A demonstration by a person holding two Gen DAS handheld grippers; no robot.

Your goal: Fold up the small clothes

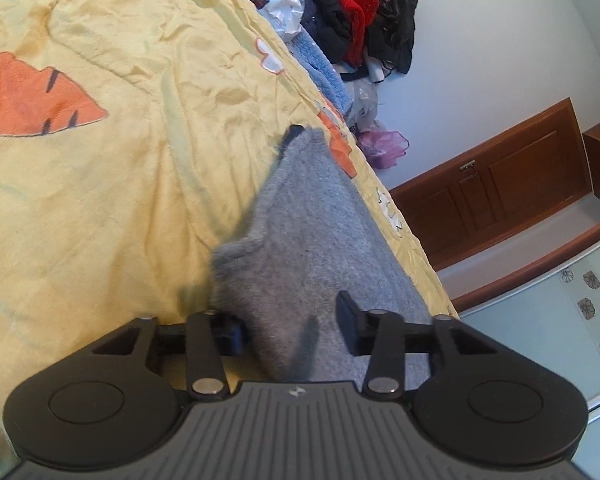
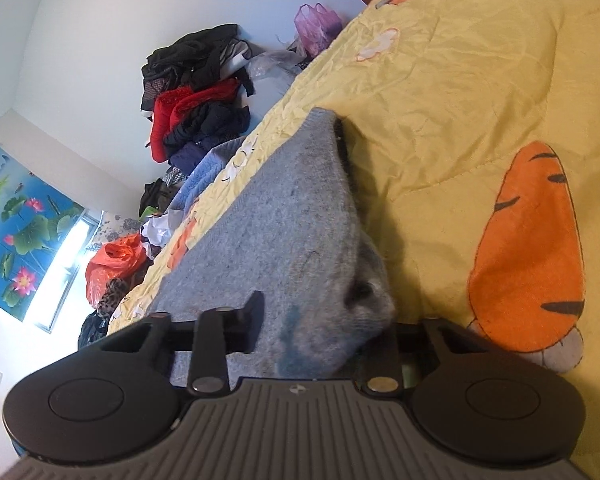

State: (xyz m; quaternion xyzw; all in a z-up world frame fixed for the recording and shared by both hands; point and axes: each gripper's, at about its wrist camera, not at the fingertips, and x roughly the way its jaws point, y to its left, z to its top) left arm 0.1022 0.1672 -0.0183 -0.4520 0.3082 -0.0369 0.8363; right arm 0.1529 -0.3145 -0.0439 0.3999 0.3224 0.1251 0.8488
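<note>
A grey knitted garment (image 1: 308, 220) lies stretched along the edge of a yellow bedspread (image 1: 120, 200) printed with orange carrots. Its near end is bunched between the fingers of my left gripper (image 1: 292, 328), which is shut on it. The cloth hides part of the left finger. In the right wrist view the same grey garment (image 2: 284, 208) runs away from me over the bedspread (image 2: 440, 100). My right gripper (image 2: 320, 328) is shut on its near corner, and the fabric covers the right finger. A dark trim shows at the garment's far end.
A heap of black, red and blue clothes (image 1: 352, 20) (image 2: 196, 92) lies beyond the bed's edge by the wall. A purple bag (image 1: 384, 146), an orange bag (image 2: 116, 260) and a wooden cabinet (image 1: 500, 188) stand near it.
</note>
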